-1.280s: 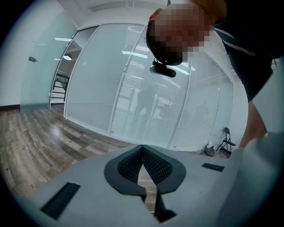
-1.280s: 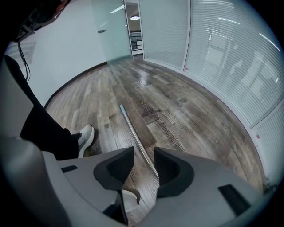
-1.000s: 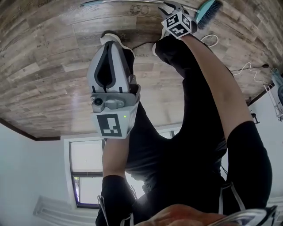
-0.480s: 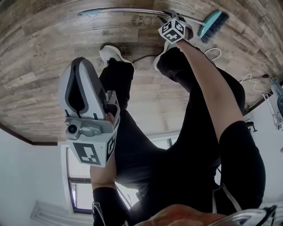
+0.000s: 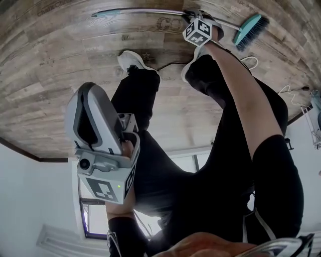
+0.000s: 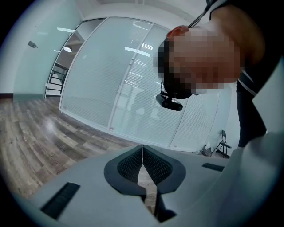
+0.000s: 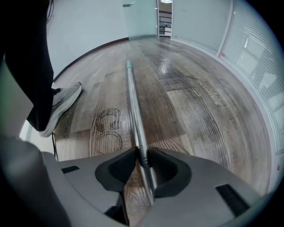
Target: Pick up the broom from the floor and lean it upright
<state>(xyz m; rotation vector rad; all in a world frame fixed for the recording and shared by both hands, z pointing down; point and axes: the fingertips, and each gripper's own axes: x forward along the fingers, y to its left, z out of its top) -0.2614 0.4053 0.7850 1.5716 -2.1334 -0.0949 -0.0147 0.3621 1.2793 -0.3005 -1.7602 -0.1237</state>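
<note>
1. Head view: the broom (image 5: 150, 11) lies flat on the wooden floor (image 5: 50, 60) along the top edge of the frame. Its teal brush head (image 5: 249, 30) is at the upper right, and the far end of the pole is at the upper left. The right gripper (image 5: 194, 16) reaches down to the pole just left of the brush head. The left gripper (image 5: 90, 100) is at the left centre, raised well clear of the floor.

2. Left gripper view: the jaws are pressed together with nothing between them, and they point towards a glass wall (image 6: 124, 88), away from the broom.

3. Right gripper view: the jaws are closing on the metal handle (image 7: 133, 106), which runs between them. Both tips look to be touching it. A shoe (image 7: 62, 106) stands at the left, apart from the pole.

4. Handling: the broom is probably light and stiff, but it is long, so the free end will tend to swing and droop. The smooth round metal may twist or slide in the grip. Holding it near the brush head keeps the heavier end close, though a second hold further up the pole would likely steady it when it is raised.
</note>
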